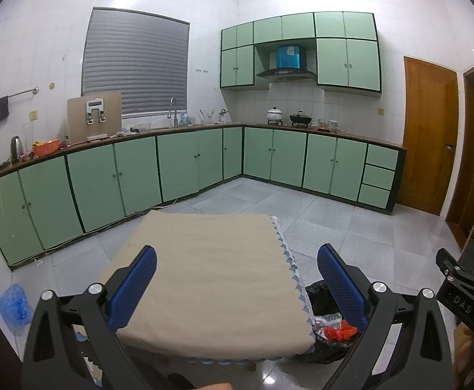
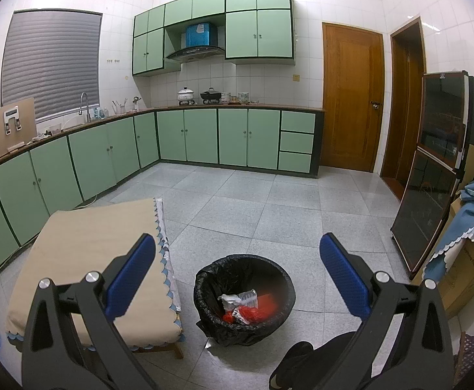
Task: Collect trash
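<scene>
A round bin with a black liner [image 2: 245,299] stands on the floor right of a low table. Inside lie red and clear plastic wrappers [image 2: 243,307]. The bin also shows in the left wrist view [image 1: 321,295], partly hidden behind the table's corner. My right gripper [image 2: 237,247] is open and empty, held above the bin. My left gripper [image 1: 237,253] is open and empty above the beige tablecloth [image 1: 210,276]. The right gripper's body shows at the left wrist view's right edge [image 1: 461,295].
Green kitchen cabinets [image 2: 201,136] line the far walls. A dark glass cabinet [image 2: 432,169] and a cardboard box draped in blue cloth [image 2: 471,227] stand at right. A blue plastic bag [image 1: 14,304] lies on the floor at left. A dark shoe [image 2: 292,360] is near the bin.
</scene>
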Demonstrator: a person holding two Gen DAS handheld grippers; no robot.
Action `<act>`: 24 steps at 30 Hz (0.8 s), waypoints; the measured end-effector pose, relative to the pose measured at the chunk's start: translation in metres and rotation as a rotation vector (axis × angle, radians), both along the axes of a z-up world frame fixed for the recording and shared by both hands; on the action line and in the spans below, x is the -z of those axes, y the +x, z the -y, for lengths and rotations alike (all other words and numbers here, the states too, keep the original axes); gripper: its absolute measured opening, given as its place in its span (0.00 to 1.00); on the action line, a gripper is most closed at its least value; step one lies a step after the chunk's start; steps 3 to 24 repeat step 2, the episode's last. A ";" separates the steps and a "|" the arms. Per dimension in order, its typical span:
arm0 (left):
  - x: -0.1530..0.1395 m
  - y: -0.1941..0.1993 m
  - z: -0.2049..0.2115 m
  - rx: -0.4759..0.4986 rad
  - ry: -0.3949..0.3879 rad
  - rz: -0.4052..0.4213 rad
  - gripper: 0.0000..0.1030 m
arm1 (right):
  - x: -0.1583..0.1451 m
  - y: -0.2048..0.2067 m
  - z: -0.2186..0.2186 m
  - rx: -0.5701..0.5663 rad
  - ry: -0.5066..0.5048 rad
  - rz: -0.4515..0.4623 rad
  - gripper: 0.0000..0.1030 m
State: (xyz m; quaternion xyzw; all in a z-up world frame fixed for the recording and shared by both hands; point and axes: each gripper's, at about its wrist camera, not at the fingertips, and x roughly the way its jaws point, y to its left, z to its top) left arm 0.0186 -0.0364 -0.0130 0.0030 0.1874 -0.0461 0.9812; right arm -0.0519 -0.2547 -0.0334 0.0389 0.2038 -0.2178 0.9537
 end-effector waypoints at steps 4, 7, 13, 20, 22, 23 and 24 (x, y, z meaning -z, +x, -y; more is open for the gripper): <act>0.000 -0.001 0.000 0.002 -0.002 0.000 0.94 | 0.000 -0.001 -0.001 0.002 -0.002 0.001 0.95; 0.000 -0.001 0.000 0.002 -0.002 0.000 0.94 | 0.000 -0.001 -0.001 0.002 -0.002 0.001 0.95; 0.000 -0.001 0.000 0.002 -0.002 0.000 0.94 | 0.000 -0.001 -0.001 0.002 -0.002 0.001 0.95; 0.000 -0.001 0.000 0.002 -0.002 0.000 0.94 | 0.000 -0.001 -0.001 0.002 -0.002 0.001 0.95; 0.000 -0.001 0.000 0.002 -0.002 0.000 0.94 | 0.000 -0.001 -0.001 0.002 -0.002 0.001 0.95; 0.000 -0.001 0.000 0.002 -0.002 0.000 0.94 | 0.000 -0.001 -0.001 0.002 -0.002 0.001 0.95; 0.000 -0.001 0.000 0.002 -0.002 0.000 0.94 | 0.000 -0.001 -0.001 0.002 -0.002 0.001 0.95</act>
